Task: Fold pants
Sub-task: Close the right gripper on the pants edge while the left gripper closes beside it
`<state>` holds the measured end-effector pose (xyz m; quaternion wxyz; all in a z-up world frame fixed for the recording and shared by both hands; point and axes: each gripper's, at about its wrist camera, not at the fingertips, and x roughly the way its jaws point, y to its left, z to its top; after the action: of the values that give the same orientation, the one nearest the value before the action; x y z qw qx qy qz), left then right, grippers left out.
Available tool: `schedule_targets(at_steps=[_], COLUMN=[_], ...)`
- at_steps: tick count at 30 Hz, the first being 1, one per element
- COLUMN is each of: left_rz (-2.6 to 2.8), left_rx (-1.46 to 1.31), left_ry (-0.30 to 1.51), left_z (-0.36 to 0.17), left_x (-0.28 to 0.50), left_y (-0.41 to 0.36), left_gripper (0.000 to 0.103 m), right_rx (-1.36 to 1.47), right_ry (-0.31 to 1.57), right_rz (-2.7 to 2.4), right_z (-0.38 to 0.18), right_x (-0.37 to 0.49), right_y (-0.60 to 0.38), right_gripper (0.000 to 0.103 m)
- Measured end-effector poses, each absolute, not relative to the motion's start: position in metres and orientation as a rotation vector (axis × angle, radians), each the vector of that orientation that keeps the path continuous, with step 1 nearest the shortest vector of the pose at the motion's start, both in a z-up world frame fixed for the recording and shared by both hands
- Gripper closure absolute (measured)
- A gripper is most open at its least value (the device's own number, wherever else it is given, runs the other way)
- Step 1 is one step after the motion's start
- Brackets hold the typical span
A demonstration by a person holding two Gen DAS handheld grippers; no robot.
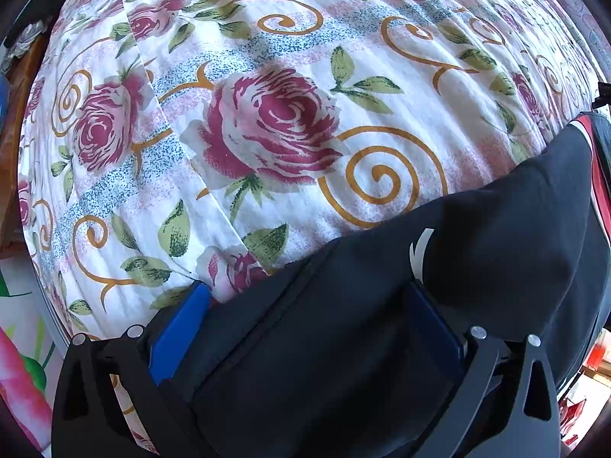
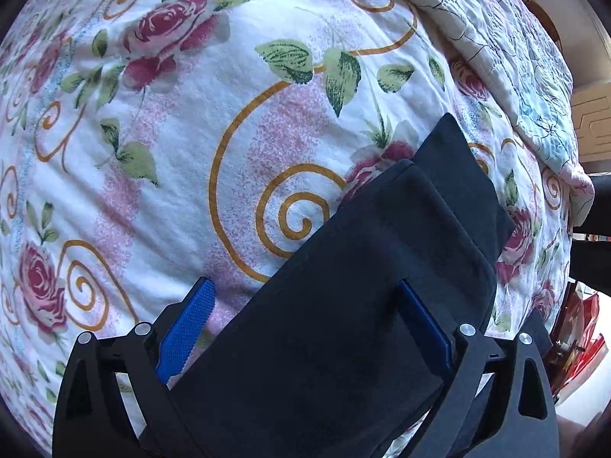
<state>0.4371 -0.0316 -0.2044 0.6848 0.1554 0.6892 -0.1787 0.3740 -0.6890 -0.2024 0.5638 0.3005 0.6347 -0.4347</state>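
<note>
Black pants (image 1: 477, 252) with a small white logo and a red-and-white side stripe lie on a rose-patterned bed sheet (image 1: 267, 114). In the left wrist view the cloth fills the lower right and runs between the blue pads of my left gripper (image 1: 309, 297), whose jaws stand wide apart around it. In the right wrist view a folded black part of the pants (image 2: 382, 286) lies between the blue pads of my right gripper (image 2: 305, 297), also wide apart. The cloth hides part of each right pad.
A quilted pastel blanket (image 2: 515, 49) lies bunched at the far right of the bed. The bed's left edge and a wooden frame (image 1: 15, 122) show at the left. Red objects (image 2: 580, 336) sit off the bed at the lower right.
</note>
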Motion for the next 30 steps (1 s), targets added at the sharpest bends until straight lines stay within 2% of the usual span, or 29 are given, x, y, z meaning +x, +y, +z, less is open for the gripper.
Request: schedule_targets(at_steps=[2,7,11,13,16,19,26,29,30], left_rz=[-0.402,-0.398,-0.397,-0.403,-0.415,-0.43,-0.457,-0.506,-0.522], left_rx=[0.347,0.352,0.355,0.347,0.332,0.338,0.337,0.316,0.306], left_ry=[1.547,1.548,1.547,1.55,1.557,1.566,1.605,1.652,1.667], left_z=[-0.205,-0.207,-0.206,-0.205,-0.205,-0.205,-0.207,-0.207,-0.205], left_x=[0.439,0.442,0.442,0.443,0.444,0.444,0.451,0.458,0.46], left_y=[-0.031,-0.032,-0.034,-0.034,-0.03,-0.024,-0.021,-0.019,-0.018], left_gripper=[0.002,0.002,0.002,0.002,0.002,0.002,0.004,0.018,0.028], right_rx=[0.721,0.76,0.787,0.815,0.826,0.805,0.727,0.741,0.742], right_ry=[1.506,1.5,1.478,1.454,1.425,1.405,1.392,1.384,1.384], right_rz=[-1.017,-0.979,-0.948,-0.926,-0.885,-0.859,-0.832,-0.825,-0.825], right_z=[-0.202,-0.197,-0.196,-0.192,-0.19,-0.185,-0.174,-0.174,-0.174], right_x=[0.372,0.356,0.34,0.328,0.316,0.31,0.303,0.303,0.302], right_y=[-0.684,-0.68,-0.675,-0.669,-0.66,-0.647,-0.625,-0.626,-0.625], right_gripper=[0.009,0.04,0.054,0.072,0.086,0.096,0.096,0.096,0.096])
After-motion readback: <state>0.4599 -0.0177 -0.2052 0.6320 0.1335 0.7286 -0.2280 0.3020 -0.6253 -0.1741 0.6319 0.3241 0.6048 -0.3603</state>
